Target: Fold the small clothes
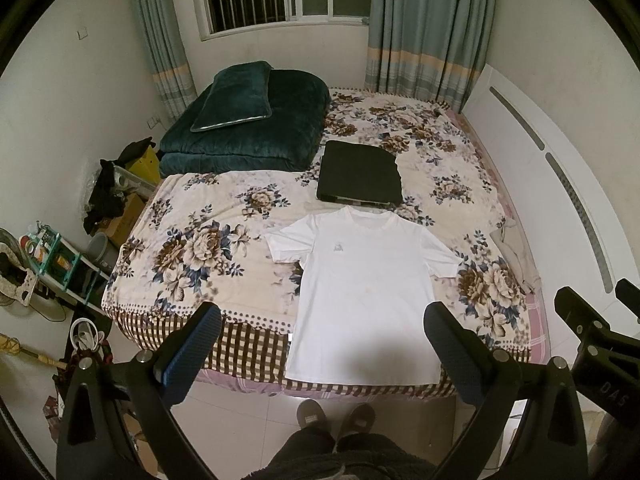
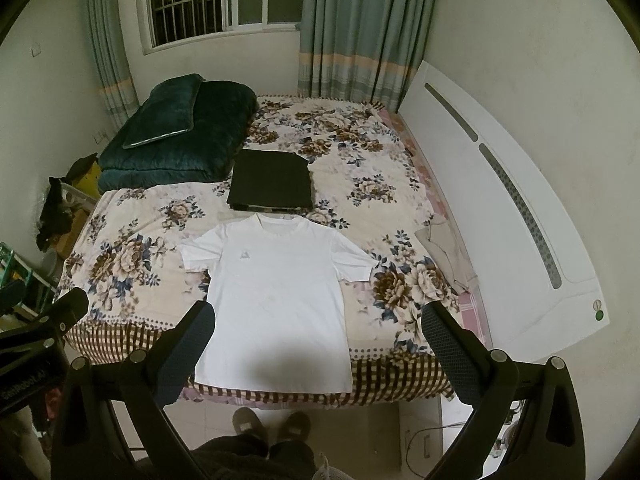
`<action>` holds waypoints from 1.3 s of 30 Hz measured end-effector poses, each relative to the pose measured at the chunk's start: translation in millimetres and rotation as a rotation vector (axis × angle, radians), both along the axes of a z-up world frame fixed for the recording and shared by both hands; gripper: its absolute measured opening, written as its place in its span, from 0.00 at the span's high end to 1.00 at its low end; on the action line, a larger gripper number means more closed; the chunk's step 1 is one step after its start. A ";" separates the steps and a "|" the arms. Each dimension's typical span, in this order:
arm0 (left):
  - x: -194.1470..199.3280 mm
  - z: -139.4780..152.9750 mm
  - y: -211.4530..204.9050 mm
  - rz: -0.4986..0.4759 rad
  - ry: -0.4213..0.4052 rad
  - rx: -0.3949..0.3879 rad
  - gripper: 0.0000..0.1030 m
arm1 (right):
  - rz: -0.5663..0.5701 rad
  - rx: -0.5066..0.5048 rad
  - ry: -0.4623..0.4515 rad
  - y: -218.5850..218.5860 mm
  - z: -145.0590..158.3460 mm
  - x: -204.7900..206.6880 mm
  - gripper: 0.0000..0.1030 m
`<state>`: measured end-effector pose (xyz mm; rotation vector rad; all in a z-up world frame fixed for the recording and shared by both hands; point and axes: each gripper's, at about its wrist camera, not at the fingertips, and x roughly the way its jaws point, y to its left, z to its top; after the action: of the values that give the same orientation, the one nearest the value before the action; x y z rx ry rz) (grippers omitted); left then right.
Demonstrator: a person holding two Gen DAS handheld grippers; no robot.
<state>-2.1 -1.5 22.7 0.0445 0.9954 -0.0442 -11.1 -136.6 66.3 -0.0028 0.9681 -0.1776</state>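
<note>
A white T-shirt [image 1: 362, 280] [image 2: 276, 296] lies spread flat, front up, on the near part of the floral bedspread [image 1: 192, 248] [image 2: 120, 248], with its hem at the bed's front edge and its collar toward the window. Just beyond the collar sits a folded black garment [image 1: 358, 174] [image 2: 271, 180]. My left gripper [image 1: 322, 320] hangs open high above the shirt's lower half, nothing between its fingers. My right gripper [image 2: 318, 320] is also open and held high over the shirt's hem area. Both are well clear of the cloth.
A dark green folded quilt with a pillow [image 1: 248, 120] [image 2: 176, 132] fills the bed's far left. A beige cloth [image 1: 516, 256] [image 2: 444, 252] lies by the white headboard [image 1: 540, 168] [image 2: 500, 184] on the right. Clutter and a shelf [image 1: 60, 256] stand left of the bed. A person's slippered feet [image 1: 336, 416] [image 2: 272, 426] are at the bed's front.
</note>
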 end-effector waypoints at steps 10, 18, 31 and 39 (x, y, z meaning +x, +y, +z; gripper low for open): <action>-0.5 1.8 -1.5 -0.002 0.000 -0.004 0.00 | 0.000 0.001 -0.004 1.4 -2.4 -4.4 0.00; 0.4 5.2 -3.5 -0.006 0.003 -0.007 0.00 | -0.001 0.000 -0.006 2.0 -3.8 -6.0 0.00; 90.2 -62.3 0.2 0.035 -0.107 0.103 0.00 | -0.208 0.106 0.026 -45.3 -78.5 52.5 0.00; 190.0 -213.0 -19.2 0.092 0.087 0.180 0.00 | -0.509 0.347 0.183 -164.2 -256.9 122.6 0.07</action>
<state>187.9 -20.7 -190.3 0.1624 1.0852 0.1289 111.5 -300.8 -190.6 0.5584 1.1594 -0.4807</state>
